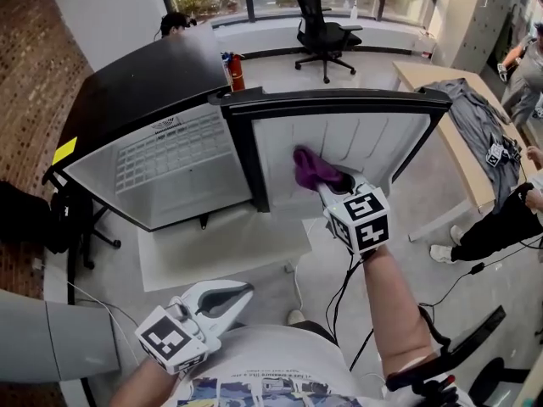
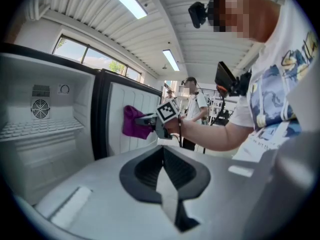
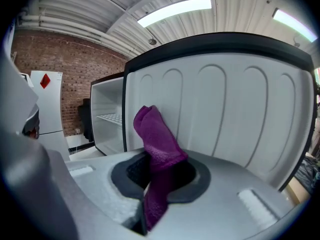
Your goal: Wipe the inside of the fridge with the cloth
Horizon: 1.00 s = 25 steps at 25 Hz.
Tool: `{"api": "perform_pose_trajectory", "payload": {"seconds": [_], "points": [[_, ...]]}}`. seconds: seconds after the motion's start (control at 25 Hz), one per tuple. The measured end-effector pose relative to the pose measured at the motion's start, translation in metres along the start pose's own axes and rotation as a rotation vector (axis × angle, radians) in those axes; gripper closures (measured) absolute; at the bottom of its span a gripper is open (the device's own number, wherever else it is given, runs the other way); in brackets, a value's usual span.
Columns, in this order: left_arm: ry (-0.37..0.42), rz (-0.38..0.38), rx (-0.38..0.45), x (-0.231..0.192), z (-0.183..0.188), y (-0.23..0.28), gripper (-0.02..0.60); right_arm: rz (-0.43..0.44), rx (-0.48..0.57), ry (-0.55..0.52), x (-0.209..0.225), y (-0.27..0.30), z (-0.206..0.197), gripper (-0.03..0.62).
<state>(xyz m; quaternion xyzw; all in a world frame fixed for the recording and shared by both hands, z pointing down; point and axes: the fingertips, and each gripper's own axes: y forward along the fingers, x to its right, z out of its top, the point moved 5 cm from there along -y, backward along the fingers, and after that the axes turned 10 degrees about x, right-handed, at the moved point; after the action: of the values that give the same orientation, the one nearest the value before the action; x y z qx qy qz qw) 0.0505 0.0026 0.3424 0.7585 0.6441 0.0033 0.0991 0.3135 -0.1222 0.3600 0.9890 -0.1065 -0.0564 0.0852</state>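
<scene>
Our right hand-held gripper [image 1: 327, 190] pinches the purple cloth [image 1: 312, 170] up by the fridge door's inner liner [image 1: 373, 138], ready to scrub. Our left hand-held gripper [image 1: 243, 292] hangs low, jaws pressed together, empty, out of the way.

The right tongs [image 3: 152, 176] are clamped on a purple cloth [image 3: 157, 144], which rises bunched between the jaws, its top tilted left. Just beyond it stands the fridge door's white ribbed inner panel [image 3: 235, 114]; whether cloth and panel touch cannot be told. To the left the fridge compartment [image 3: 107, 129] is open, with a wire shelf [image 3: 112, 118] inside. Far left are a brick wall [image 3: 65, 54] and a white cabinet [image 3: 46, 104].
</scene>
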Motion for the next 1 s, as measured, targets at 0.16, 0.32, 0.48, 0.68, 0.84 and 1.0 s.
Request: {"api": "perform_pose_trajectory", "payload": {"seconds": [0.16,0.32,0.48,0.68,0.84,1.0], "points": [[0.005,-0.028,-0.002,0.007,0.001,0.014,0.575,-0.053,-0.005,0.007,0.024,-0.017,-0.006,0.540],[0.011,-0.054,-0.001,0.015,0.002,0.027,0.575,-0.120,-0.019,0.017,0.054,-0.039,-0.016,0.540],[0.013,-0.077,-0.001,0.024,0.001,0.039,0.575,-0.186,-0.036,0.031,0.083,-0.060,-0.028,0.540],[0.019,-0.098,-0.001,0.033,0.006,0.054,0.575,-0.252,-0.054,0.033,0.113,-0.078,-0.038,0.540],[0.018,-0.112,0.000,0.042,0.008,0.064,0.575,-0.291,-0.067,0.033,0.130,-0.092,-0.044,0.540],[0.007,-0.108,-0.012,0.048,0.006,0.070,0.575,-0.307,-0.066,0.037,0.140,-0.101,-0.047,0.540]]}}
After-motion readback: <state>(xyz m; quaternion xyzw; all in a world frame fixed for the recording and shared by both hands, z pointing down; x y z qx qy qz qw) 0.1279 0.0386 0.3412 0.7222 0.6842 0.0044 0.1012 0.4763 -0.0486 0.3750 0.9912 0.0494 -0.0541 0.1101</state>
